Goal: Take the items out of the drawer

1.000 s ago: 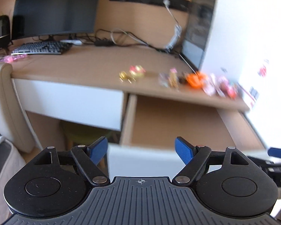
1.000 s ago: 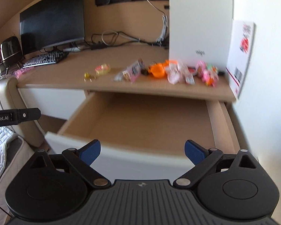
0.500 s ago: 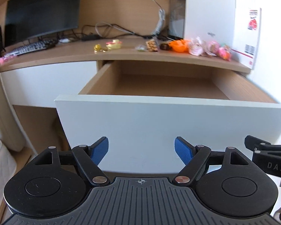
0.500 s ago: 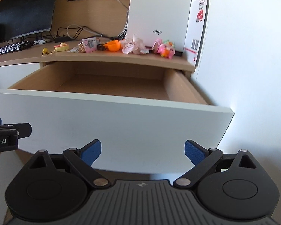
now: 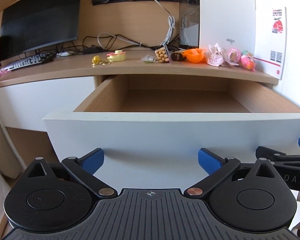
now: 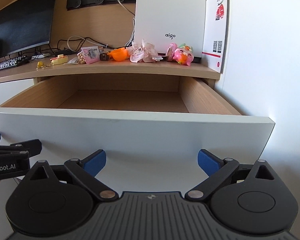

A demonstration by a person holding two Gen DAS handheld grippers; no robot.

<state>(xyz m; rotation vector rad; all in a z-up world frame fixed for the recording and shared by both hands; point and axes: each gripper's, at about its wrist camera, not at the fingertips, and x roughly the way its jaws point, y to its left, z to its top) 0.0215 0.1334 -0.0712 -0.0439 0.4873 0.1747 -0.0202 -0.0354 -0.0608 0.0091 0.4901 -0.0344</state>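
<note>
Drawer [image 5: 176,120]: pulled out under desk [image 5: 130,68], white front, wood inside; I see bare floor.
L gripper [image 5: 151,159]: jaws just opened wider, nothing between.
R gripper [image 6: 152,161]: wide, empty.
Room: both face drawer front, apart from it.

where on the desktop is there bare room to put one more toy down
Bare wood lies between the black keyboard and the gold keychain, along the wooden desktop. Crowded: the row from the biscuit packet past the orange cup to the pink toys.
</note>
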